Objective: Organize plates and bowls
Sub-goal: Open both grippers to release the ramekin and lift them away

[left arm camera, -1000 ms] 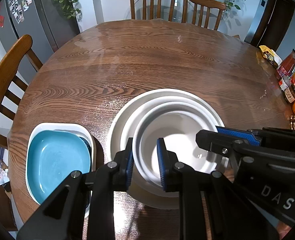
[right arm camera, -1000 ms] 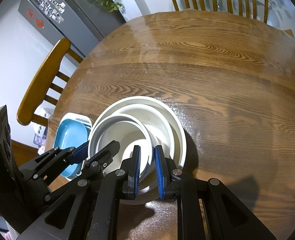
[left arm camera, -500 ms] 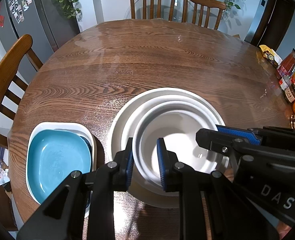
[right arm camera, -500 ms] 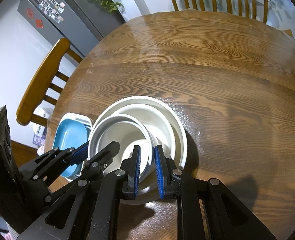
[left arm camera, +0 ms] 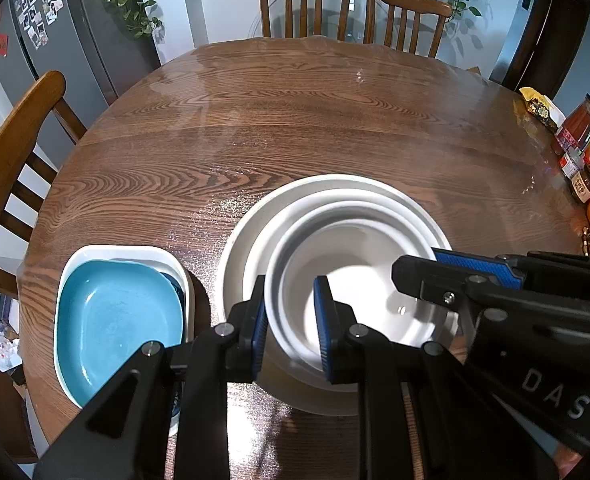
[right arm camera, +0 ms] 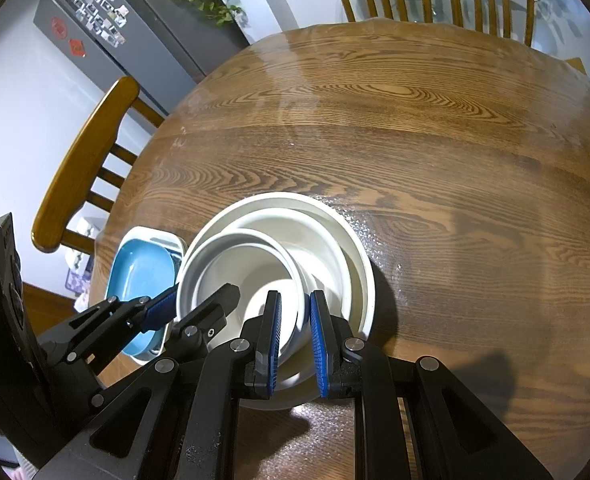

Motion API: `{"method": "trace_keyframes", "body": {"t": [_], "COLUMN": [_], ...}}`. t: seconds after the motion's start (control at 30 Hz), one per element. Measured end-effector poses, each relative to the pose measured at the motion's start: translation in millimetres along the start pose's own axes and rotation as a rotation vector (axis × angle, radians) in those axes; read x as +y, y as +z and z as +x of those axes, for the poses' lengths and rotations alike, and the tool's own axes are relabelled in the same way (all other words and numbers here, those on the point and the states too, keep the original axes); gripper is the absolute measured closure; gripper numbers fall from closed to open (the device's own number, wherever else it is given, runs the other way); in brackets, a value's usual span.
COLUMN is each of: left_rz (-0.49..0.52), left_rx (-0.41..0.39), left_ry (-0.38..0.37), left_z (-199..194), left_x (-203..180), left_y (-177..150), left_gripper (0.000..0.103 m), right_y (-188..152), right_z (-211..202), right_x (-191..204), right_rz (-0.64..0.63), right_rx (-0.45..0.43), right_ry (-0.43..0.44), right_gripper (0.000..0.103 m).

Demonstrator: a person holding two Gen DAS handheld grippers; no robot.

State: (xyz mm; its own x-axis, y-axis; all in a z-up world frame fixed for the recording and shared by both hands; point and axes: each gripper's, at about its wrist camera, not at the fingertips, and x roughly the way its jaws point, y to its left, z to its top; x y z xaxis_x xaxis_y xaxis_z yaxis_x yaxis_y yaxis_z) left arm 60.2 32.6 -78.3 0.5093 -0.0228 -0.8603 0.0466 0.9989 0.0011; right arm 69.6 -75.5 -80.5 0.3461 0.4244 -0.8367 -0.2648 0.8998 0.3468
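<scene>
Nothing moved since before — left gripper [left arm camera: 289, 326] and right gripper [right arm camera: 295, 342] both clamped narrow on opposite rims of the inner white bowl [left arm camera: 359, 280], nested in larger bowls [left arm camera: 327, 188] near-centre on the wooden table [left arm camera: 295, 120]; blue plate [left arm camera: 115, 320] left.

Jar labels [left arm camera: 587, 160] at table edge unreadably small

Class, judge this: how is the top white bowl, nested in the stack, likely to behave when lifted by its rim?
The top white bowl looks glazed, so probably stiff yet slippery against the left gripper and right gripper. Likely brittle if dropped. Gripped on opposite rims, it should stay level.
</scene>
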Motion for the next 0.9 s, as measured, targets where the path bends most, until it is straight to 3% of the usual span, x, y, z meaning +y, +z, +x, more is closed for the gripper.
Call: {"method": "trace_keyframes", "body": {"t": [0.9], "left_rz": [0.000], "left_rx": [0.001], "left_ry": [-0.001], "left_z": [0.1], "left_x": [1.1], "left_y": [-0.8], "left_gripper": [0.081], "right_y": [-1.1], "right_z": [-0.7], "right_x": [1.6], "right_rz": [0.014], "right_rx": [-0.005], "right_ry": [-0.015], "right_gripper": [0.085]}}
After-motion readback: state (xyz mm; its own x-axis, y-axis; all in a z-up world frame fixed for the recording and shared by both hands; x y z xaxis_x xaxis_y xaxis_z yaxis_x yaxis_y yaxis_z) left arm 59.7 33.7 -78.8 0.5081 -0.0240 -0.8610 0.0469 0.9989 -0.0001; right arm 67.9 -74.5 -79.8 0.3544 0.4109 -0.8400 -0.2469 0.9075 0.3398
